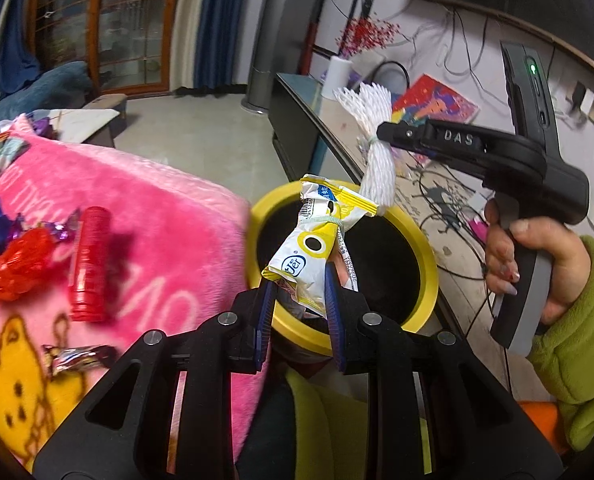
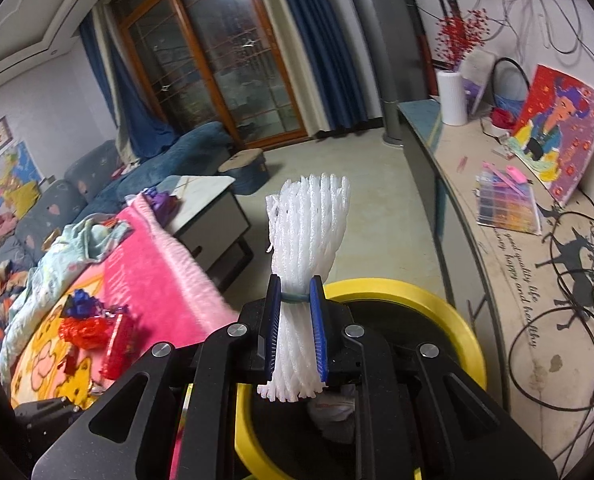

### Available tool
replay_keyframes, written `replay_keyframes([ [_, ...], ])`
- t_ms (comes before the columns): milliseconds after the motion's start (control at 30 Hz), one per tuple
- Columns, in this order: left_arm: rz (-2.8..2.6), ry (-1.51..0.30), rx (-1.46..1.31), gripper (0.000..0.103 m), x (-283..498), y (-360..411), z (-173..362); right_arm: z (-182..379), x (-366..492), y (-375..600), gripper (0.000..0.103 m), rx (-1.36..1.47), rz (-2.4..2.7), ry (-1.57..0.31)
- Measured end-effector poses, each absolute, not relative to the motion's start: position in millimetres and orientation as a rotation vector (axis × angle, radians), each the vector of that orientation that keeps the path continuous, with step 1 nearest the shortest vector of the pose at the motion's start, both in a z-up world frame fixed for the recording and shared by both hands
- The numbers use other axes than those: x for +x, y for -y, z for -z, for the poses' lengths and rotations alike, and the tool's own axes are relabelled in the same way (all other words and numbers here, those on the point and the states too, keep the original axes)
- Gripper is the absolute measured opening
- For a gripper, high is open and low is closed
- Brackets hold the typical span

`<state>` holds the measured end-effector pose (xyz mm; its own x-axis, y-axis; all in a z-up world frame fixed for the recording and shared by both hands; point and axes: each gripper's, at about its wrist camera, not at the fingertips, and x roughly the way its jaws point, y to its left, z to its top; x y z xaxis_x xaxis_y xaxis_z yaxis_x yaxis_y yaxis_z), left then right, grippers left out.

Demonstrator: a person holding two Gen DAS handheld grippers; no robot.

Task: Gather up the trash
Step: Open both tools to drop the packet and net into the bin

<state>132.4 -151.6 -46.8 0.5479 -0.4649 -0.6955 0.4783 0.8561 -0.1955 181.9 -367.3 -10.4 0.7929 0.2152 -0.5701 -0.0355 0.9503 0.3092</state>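
My left gripper (image 1: 301,280) is shut on a crumpled yellow and white snack wrapper (image 1: 317,240), held over the open yellow-rimmed bin (image 1: 425,248). My right gripper (image 2: 295,292) is shut on a bundle of white foam netting (image 2: 307,232) tied with a rubber band, above the same bin (image 2: 461,332). In the left wrist view the right gripper (image 1: 381,132) holds the netting (image 1: 373,136) just beyond the bin's far rim, with a hand in a green sleeve (image 1: 569,320) on its handle.
A pink blanket (image 1: 145,208) lies left of the bin, with a red tube (image 1: 89,264), red netting (image 1: 9,268) and foil wrappers (image 1: 77,358) on it. A long counter (image 2: 497,264) with cables, a painting and a paper roll runs on the right. A low table (image 2: 213,208) stands behind the blanket.
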Motion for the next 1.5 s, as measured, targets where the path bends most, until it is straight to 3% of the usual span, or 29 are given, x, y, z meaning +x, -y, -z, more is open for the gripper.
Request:
replay_keyframes([
  [733,0.576,-0.907,0.104,0.018,164.7,211.5,92.3,55.2,191.3,409.6,0.017,0.331,-0.069,-0.763],
  [800,0.577,-0.915,0.104,0.019,167.2,215.7,95.4,57.0,192.0,412.0,0.019,0.341,-0.057,-0.769],
  [867,0.579,-0.922,0.099,0.021,169.6,217.1,97.4,59.6,192.9,416.2,0.027,0.354,-0.045,-0.777],
  [900,0.577,-0.924,0.096,0.025,171.1,216.5,97.8,60.3,192.5,418.2,0.034,0.358,-0.034,-0.775],
  [967,0.564,-0.917,0.078,0.053,172.8,212.3,97.1,60.4,192.3,421.0,0.036,0.362,-0.023,-0.771],
  [1067,0.572,-0.903,0.042,0.061,172.4,205.3,92.5,60.7,191.0,423.3,0.04,0.368,-0.013,-0.766],
  [1167,0.561,-0.863,0.015,0.083,169.0,195.9,82.2,57.7,189.3,420.2,0.041,0.357,-0.008,-0.756],
  [1300,0.533,-0.799,-0.007,0.092,164.1,183.7,65.6,44.8,183.5,408.9,0.05,0.32,-0.01,-0.711],
  [1400,0.508,-0.75,-0.015,0.092,159.0,174.7,53.1,31.9,177.8,398.2,0.053,0.29,-0.022,-0.669],
  [1500,0.483,-0.712,-0.018,0.092,155.5,166.3,44.0,20.6,171.7,388.5,0.063,0.274,-0.036,-0.637],
])
